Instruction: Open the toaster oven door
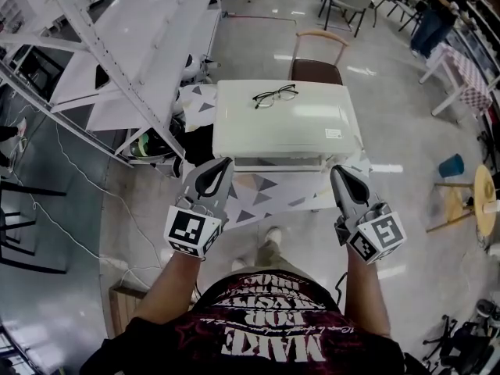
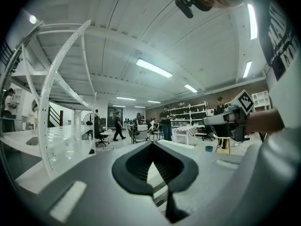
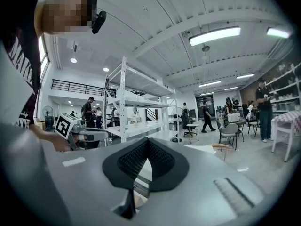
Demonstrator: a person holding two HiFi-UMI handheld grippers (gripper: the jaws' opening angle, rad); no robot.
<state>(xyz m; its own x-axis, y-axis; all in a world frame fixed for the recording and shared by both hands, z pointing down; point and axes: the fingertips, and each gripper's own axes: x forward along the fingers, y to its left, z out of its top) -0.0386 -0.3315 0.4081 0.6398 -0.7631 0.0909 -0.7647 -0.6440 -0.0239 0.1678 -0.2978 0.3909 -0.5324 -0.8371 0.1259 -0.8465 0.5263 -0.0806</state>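
Toaster oven (image 1: 285,119) sat centre frame on tabletop (image 1: 266,195), glasses (image 1: 275,95) on top. Left gripper (image 1: 214,178) and right gripper (image 1: 347,184) hovered just below its front, fingers clenched on nothing, likely staged for the door.

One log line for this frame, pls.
left gripper: shut, empty; right gripper: shut, empty; toaster oven: door closed; glasses: on oven top

1. The left gripper (image 1: 221,165) is pointing forward and down, its jaws pressing together at the tips with nothing between them.
2. The right gripper (image 1: 339,172) is mirroring it, jaws likewise meeting, empty.
3. The left forearm (image 1: 166,291) and right forearm (image 1: 367,287) are reaching out, holding the grippers level and well apart.
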